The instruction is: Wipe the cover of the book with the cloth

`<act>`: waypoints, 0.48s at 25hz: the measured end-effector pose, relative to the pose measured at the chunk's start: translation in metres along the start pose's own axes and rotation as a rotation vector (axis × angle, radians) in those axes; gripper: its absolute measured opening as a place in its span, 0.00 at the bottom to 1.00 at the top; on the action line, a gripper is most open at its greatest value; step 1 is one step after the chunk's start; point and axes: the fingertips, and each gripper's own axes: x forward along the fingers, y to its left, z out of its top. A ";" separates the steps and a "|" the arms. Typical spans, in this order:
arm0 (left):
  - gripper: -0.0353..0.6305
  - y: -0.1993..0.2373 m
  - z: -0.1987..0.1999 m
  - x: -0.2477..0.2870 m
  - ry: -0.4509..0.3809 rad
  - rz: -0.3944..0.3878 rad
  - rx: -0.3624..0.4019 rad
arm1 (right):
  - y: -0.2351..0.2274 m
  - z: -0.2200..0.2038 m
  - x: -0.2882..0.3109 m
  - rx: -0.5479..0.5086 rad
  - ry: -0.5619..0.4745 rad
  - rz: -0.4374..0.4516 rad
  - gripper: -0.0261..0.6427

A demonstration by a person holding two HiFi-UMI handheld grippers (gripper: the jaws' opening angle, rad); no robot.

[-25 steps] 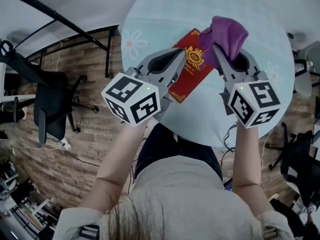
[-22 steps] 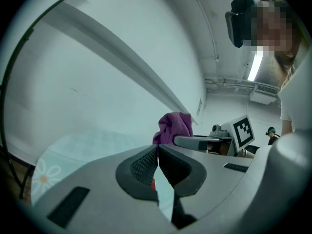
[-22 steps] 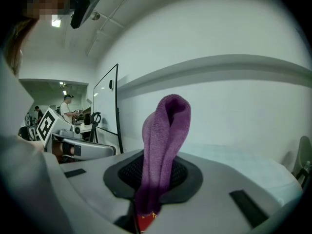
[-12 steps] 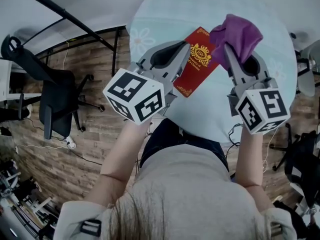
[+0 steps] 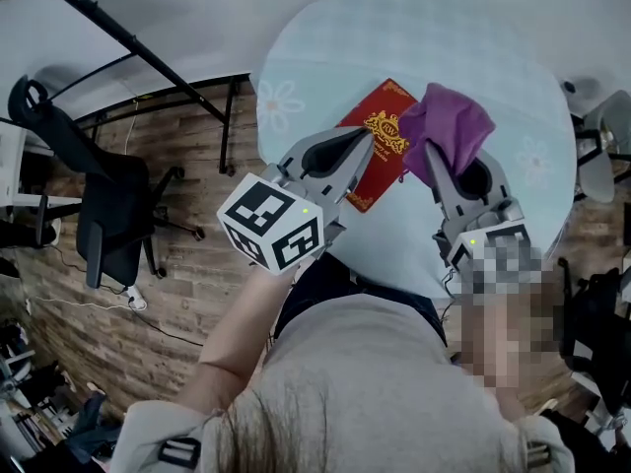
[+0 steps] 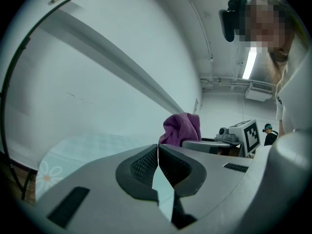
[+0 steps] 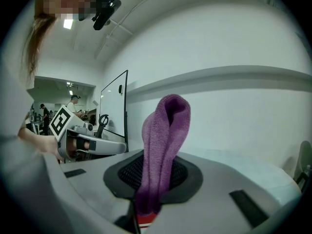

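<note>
A red book with a gold crest lies on the round table with its pale blue cloth. My right gripper is shut on a purple cloth, which bunches up past the jaws and touches the book's right edge. In the right gripper view the cloth stands folded between the pads of that gripper. My left gripper is shut, its tip over the book's left edge. Nothing shows between its pads in the left gripper view, where the purple cloth shows beyond it.
A black office chair stands on the wood floor to the left of the table. A black metal frame runs along the wall behind it. Another chair is at the table's right edge. The person's body is close against the table's near edge.
The right gripper has brought the purple cloth down and left, closer onto the book's right edge. The left gripper stays shut at the book's left side.
</note>
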 end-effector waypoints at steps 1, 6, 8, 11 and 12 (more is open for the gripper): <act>0.09 -0.002 -0.002 0.000 0.003 -0.007 0.002 | 0.001 -0.002 -0.002 0.002 0.004 0.001 0.16; 0.09 -0.015 -0.010 -0.001 0.013 -0.036 0.036 | 0.010 -0.011 -0.010 -0.002 0.018 0.019 0.16; 0.09 -0.017 -0.015 -0.001 0.020 -0.042 0.028 | 0.014 -0.014 -0.011 -0.010 0.027 0.025 0.16; 0.09 -0.019 -0.025 0.001 0.050 -0.036 0.005 | 0.014 -0.021 -0.013 -0.006 0.046 0.026 0.16; 0.09 -0.019 -0.029 0.002 0.065 -0.030 -0.002 | 0.014 -0.023 -0.014 -0.005 0.052 0.025 0.16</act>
